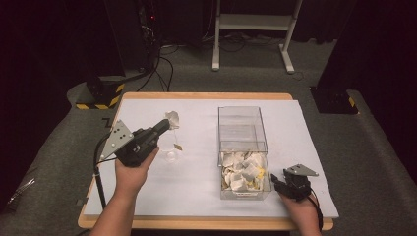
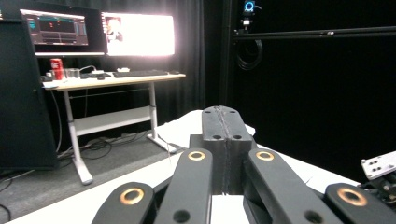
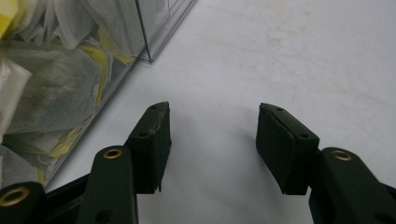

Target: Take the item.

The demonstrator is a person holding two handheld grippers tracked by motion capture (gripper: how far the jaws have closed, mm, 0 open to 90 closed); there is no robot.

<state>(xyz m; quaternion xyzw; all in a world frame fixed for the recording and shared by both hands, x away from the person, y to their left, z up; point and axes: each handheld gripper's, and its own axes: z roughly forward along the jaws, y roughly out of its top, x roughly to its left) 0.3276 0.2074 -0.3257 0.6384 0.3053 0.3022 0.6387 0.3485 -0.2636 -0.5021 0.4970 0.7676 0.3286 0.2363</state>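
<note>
A clear plastic box (image 1: 242, 129) stands on the white table cover, and its drawer (image 1: 244, 192) is pulled out toward me, full of white tea bags (image 1: 243, 171) with yellow tags. They show through the drawer's wall as tea bags (image 3: 51, 88) in the right gripper view. My left gripper (image 1: 164, 125) is raised left of the box, shut on a white tea bag (image 1: 172, 118) whose string hangs down to a yellow tag (image 1: 178, 146). Its jaws (image 2: 225, 116) are pressed together. My right gripper (image 1: 276, 181) rests by the drawer's right side, open (image 3: 212, 135) over bare cover.
A small pale scrap (image 1: 171, 156) lies on the cover under the hanging tag. The wooden table edge (image 1: 206, 223) runs along the front. A white desk frame (image 1: 255, 22) and cables stand on the floor behind. A desk with lit monitors (image 2: 137, 35) is farther off.
</note>
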